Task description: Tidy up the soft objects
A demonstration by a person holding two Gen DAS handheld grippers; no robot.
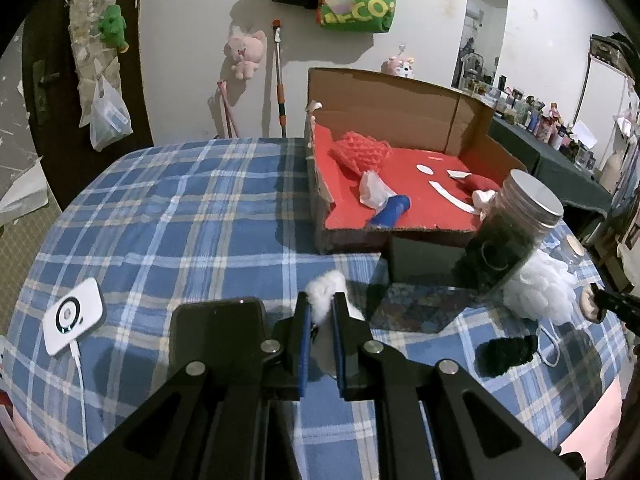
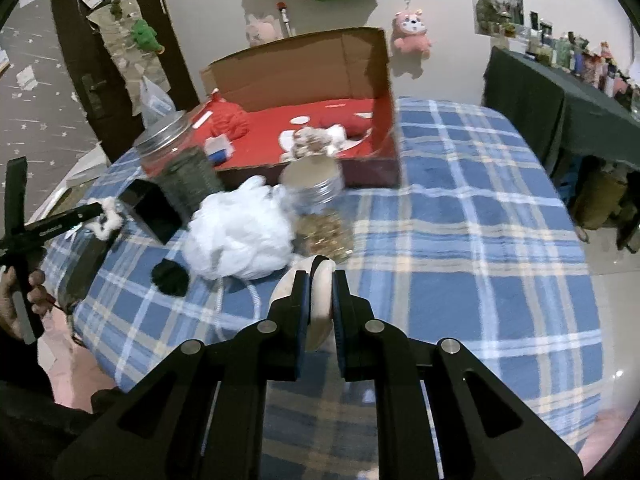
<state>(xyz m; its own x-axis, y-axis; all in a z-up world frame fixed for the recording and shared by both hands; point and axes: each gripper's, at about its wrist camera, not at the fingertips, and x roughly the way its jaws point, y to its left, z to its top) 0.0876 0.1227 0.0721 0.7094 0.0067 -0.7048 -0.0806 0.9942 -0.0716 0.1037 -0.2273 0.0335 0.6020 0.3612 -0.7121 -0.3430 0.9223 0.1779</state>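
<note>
Green bag (image 1: 358, 0) cut off at top edge; shelf items (image 1: 532, 114) too small to ID.

Woven plaid cloth (image 1: 160, 220); matt cardboard box (image 1: 384, 96); fluffy cotton wad (image 1: 326, 288).

The black two-finger left gripper with blue pads (image 1: 321, 304) was pinched on a fluffy white cotton tuft (image 1: 325, 289), its fingers pointing forward low above the surface, and in the right wrist view it reached in from the left edge, gripped by the person's bare left hand (image 2: 20, 300). The matching black right gripper with blue pads (image 2: 320, 280) was clamped on a round cream-coloured sponge puff (image 2: 320, 300), fingers almost parallel.
</note>
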